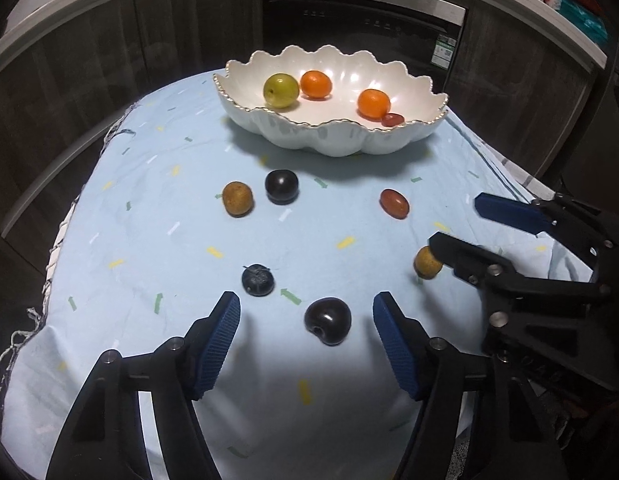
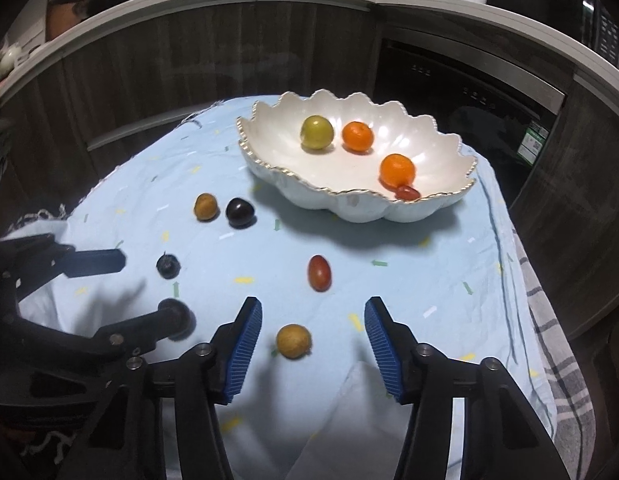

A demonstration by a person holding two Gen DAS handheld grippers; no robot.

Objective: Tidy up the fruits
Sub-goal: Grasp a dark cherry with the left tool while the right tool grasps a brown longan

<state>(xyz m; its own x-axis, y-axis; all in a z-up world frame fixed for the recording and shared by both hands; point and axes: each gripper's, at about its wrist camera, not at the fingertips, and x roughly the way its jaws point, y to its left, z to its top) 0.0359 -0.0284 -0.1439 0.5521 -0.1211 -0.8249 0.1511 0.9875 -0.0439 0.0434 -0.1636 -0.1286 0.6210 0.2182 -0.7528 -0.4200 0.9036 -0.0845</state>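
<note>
Dark and glossy, the near plum (image 1: 327, 321) lies on the pale blue tablecloth (image 1: 149, 208) between the blue pads of the left tongs (image 1: 306, 312), closer to the right pad than the left, with a clear gap on both sides. Its stem dimple faces the near side; the fruit is close to round, so no long axis matters for the grip. The left tongs stand part-way apart around it and press on nothing.

In the right wrist view, a small tan-brown round fruit (image 2: 294, 341) sits between the pads of the right tongs (image 2: 313, 318), a little left of the midline and untouched. These tongs also stand part-way apart and hold nothing. Each hand thus has its own fruit straight ahead between its fingers, and each looks ready to close where it is; the left would do well to shift slightly right first so both pads meet the plum together.

The goal, a white scalloped bowl (image 1: 341, 140) with a gold rim, stands at the far side of the table, beyond both hands, and already holds a green fruit (image 1: 281, 90), two oranges (image 1: 316, 84) and a small red fruit (image 1: 392, 119). Still out on the cloth are a blueberry-like dark fruit (image 1: 257, 280) just far-left of the left tongs, a second plum (image 1: 281, 187), another tan fruit (image 1: 238, 199) and a red oval fruit (image 1: 394, 203) lying between the right tongs and the bowl.
</note>
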